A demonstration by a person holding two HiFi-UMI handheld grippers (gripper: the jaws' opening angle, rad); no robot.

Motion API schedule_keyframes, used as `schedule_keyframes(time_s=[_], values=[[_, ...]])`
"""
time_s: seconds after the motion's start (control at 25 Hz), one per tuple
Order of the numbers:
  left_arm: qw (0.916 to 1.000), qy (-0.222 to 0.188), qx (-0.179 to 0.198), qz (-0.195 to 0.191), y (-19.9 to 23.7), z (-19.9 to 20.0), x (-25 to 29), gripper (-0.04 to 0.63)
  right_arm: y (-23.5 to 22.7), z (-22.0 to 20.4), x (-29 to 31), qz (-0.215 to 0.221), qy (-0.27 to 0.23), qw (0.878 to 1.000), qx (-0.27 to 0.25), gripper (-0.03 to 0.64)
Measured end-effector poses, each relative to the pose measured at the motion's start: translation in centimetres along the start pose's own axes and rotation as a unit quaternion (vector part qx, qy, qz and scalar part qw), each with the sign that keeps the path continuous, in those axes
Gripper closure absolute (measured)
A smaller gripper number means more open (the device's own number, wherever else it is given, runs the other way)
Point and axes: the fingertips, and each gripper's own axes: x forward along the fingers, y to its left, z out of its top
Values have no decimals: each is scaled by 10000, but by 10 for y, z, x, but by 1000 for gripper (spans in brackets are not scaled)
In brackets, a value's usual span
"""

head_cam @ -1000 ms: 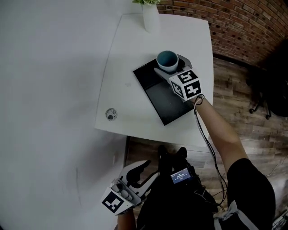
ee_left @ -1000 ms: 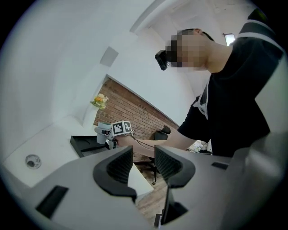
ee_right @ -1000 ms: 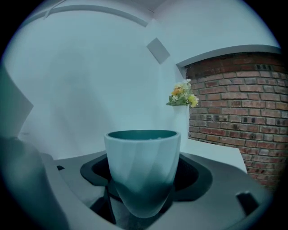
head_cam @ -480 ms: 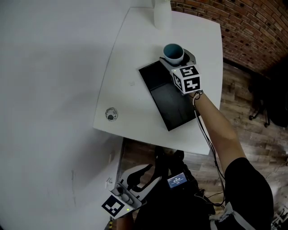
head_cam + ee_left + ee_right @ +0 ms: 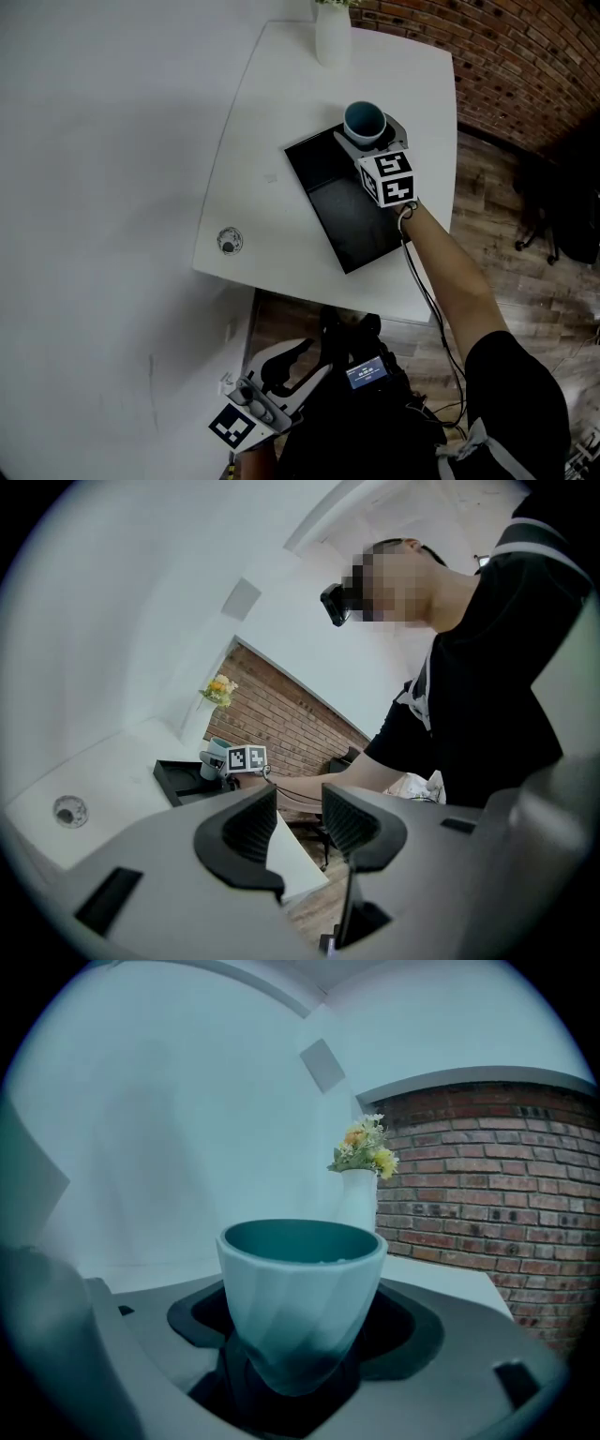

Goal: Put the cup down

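The right gripper (image 5: 368, 141) clasps the cup (image 5: 365, 120) low on its body, keeping it upright for a flat landing at the far corner of the tray (image 5: 347, 211), while the left gripper (image 5: 298, 361), unneeded, hangs below the table (image 5: 272, 141), jaws apart and empty.

Right gripper (image 5: 369, 138) holds cup (image 5: 365, 120) (by tray (image 5: 342, 202) corner).

A white table (image 5: 267, 202) stands against a white wall (image 5: 94, 169). A brick wall (image 5: 525, 52) rises behind; the floor (image 5: 511, 248) is wooden.
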Motion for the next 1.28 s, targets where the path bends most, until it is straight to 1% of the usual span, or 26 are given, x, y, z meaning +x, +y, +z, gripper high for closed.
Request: schedule_keyframes(time_s=[0.2, 0.24, 0.28, 0.36, 0.68, 0.84, 0.92, 1.08, 1.16, 1.28], values=[[10000, -55, 60, -16, -4, 4, 0, 440, 6, -5, 1, 217, 126, 9995, 165, 228], [10000, -58, 72, -19, -5, 5, 0, 440, 7, -5, 0, 259, 113, 9994, 214, 206], [9999, -57, 85, -21, -5, 5, 0, 440, 8, -4, -1, 290, 104, 9992, 258, 167], [9999, -55, 117, -17, -6, 5, 0, 440, 9, -4, -3, 321, 136, 9989, 300, 140], [9995, -145, 259, 75, -8, 12, 1, 440, 3, 3, -29, 345, 264, 9985, 320, 138], [9993, -204, 302, 110, -10, 15, 3, 440, 2, 10, -54, 403, 264, 9978, 457, 138], [9991, -240, 314, 146, -5, 17, 5, 440, 4, 12, -67, 461, 283, 9973, 497, 138], [9978, -108, 545, 364, 17, 13, 18, 439, 10, 20, -91, 593, 297, 9963, 539, 138], [9974, -90, 602, 397, 26, 14, 29, 418, 13, 27, -103, 665, 254, 9959, 566, 140], [9968, -25, 746, 300, 31, 17, 51, 374, 16, 37, -124, 732, 189, 9955, 575, 140]])
